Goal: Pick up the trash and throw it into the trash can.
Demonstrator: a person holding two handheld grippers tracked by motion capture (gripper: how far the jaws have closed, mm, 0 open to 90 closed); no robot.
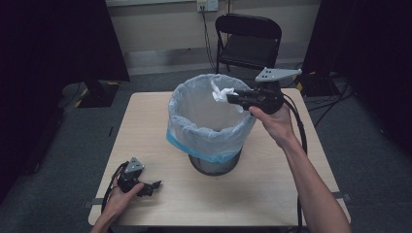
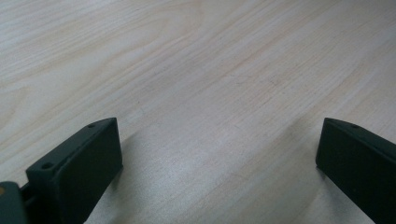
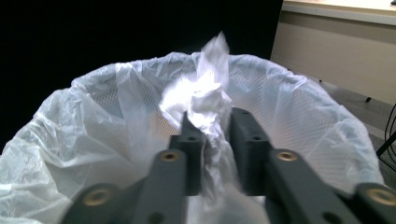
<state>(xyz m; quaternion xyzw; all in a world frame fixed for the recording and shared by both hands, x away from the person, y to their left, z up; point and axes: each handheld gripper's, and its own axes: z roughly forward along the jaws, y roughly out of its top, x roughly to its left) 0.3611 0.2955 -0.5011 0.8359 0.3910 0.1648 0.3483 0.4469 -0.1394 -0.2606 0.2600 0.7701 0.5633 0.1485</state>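
The right gripper (image 1: 232, 98), upper right of centre in the high view, reaches over the rim of the bin (image 1: 212, 162) with a crumpled tissue (image 1: 221, 92) between its jaws. In the right gripper view the tissue (image 3: 205, 105) sits in the narrow gap between the two black jaws, which stand a little apart; whether the pads press on it or have let go I cannot tell. The left gripper (image 1: 154, 185) lies at the lower left on the table (image 1: 272, 194), jaws wide apart over bare wood.

The main risk is the tissue snagging. It is light, soft and ragged, so it may cling to a jaw instead of falling, or drift and land on the bag's (image 1: 194, 133) folded rim. The bag is thin, wrinkled, translucent plastic with a blue hem, draped loosely over a round mesh bin; a jaw brushing it could drag the liner inward.
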